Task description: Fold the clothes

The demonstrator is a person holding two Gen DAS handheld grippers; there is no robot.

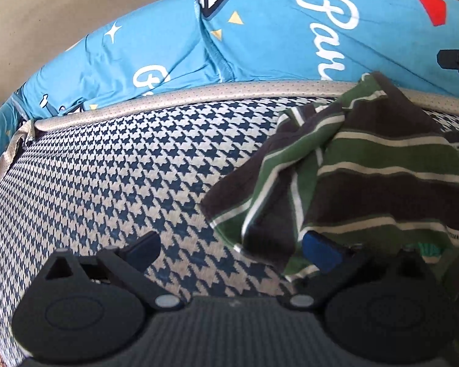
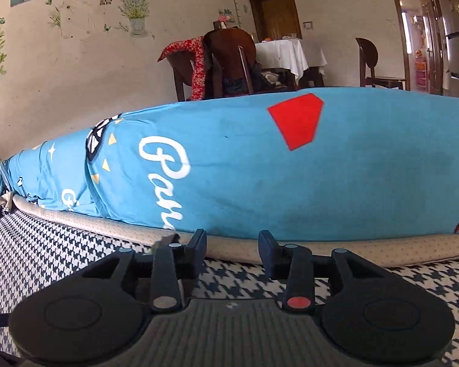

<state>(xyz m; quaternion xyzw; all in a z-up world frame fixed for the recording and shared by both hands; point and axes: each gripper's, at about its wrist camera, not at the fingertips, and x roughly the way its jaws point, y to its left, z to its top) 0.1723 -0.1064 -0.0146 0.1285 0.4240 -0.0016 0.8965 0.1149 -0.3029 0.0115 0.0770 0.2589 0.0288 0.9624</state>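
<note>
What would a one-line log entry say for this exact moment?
stage: fold not started | left gripper: open, beside striped garment | right gripper: open, empty | surface: houndstooth cushion | behind: blue pillow

My two wrist cameras sit low over the seat (image 1: 107, 168), facing its back edge; both share the blue cushion (image 2: 352, 168).

A home, living/dining rm: houndstooth sofa seat (image 2: 61, 253) w/ blue printed cushion (image 2: 244, 183) along its back edge; behind, dining table (image 2: 286, 52) w/ white cloth, wooden chairs (image 2: 229, 58), fridge (image 2: 456, 30), plant stickers (image 2: 134, 12) on wall.
</note>
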